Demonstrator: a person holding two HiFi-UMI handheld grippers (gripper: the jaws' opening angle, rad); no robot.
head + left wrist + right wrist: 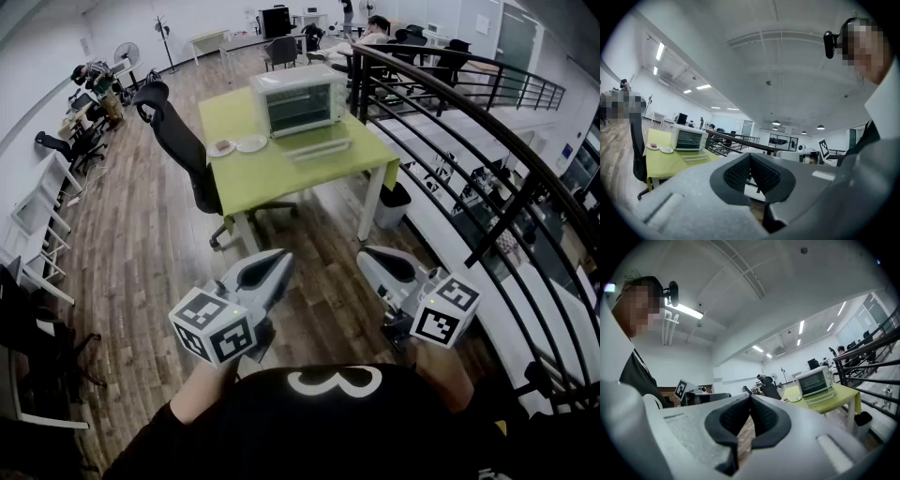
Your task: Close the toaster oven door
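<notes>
At about ten o'clock in the head view a black office chair stands against the left side of the green table. Two small plates lie on the table just left of the toaster oven. The left gripper, held low at seven o'clock, has its jaws pressed together with nothing between them, and its own view confirms this. The oven sits at twelve o'clock near the table's far edge. Its door looks dropped open and lies roughly level in front of it, well apart from both grippers, so the closing has not begun. The right gripper, at five o'clock, is likewise closed and empty. A dark railing sweeps past from one to four o'clock, with a bin under the table's right corner. The approach holds the likely trouble: a wide swing on the right could clip the railing or bin. At the table, a left-hand reach that drifts could sweep the plates. Lifting the door off-centre, or pushing too hard, might slide the light oven back toward the far edge or let the door slip and fall open.
</notes>
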